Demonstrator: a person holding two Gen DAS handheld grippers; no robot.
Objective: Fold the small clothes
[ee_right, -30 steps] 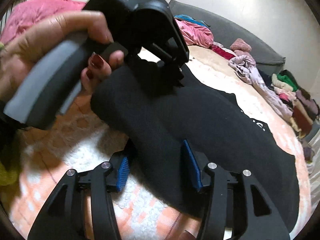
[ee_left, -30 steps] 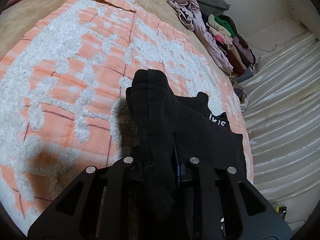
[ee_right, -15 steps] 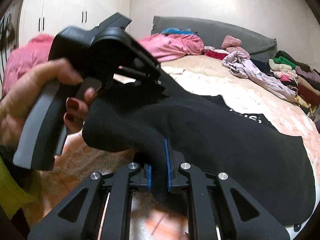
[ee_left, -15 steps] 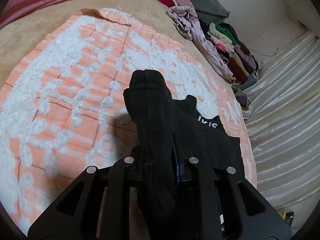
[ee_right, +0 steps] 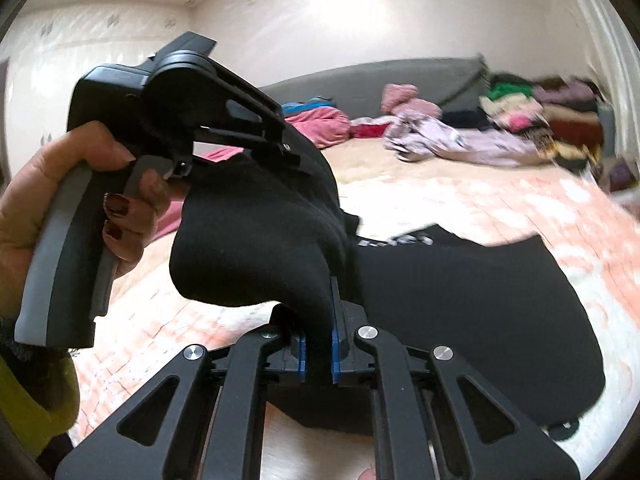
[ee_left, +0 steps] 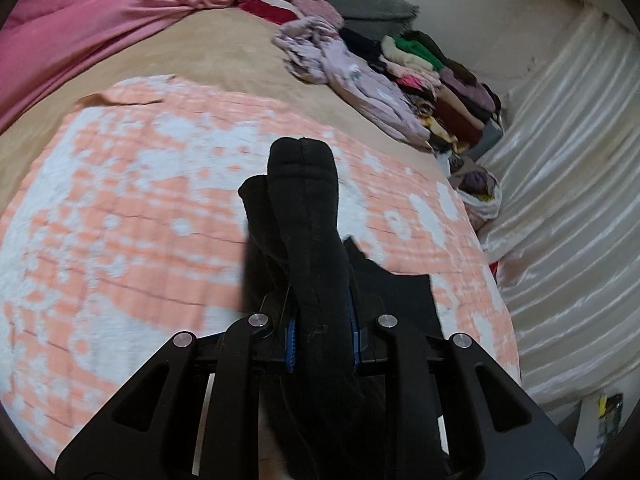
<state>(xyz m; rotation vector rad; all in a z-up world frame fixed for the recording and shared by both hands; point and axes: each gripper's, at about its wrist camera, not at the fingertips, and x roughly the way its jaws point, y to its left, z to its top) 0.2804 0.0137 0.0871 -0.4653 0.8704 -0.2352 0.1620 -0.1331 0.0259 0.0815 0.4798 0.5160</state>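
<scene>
A small black garment with white lettering is held up off the orange and white blanket on the bed. My left gripper is shut on a bunched fold of it, which sticks up past the fingers. My right gripper is shut on another edge of the same garment; its body hangs to the right. The left gripper's body and the hand holding it show at the left of the right wrist view.
A pile of mixed clothes lies along the far right of the bed, with a lilac garment spread before it. A pink blanket is at the far left, a grey headboard behind. White satin curtain hangs right of the bed.
My right gripper has closed on the black garment's edge. Both grippers have lifted and tilted up, raising the garment off the blanket.
</scene>
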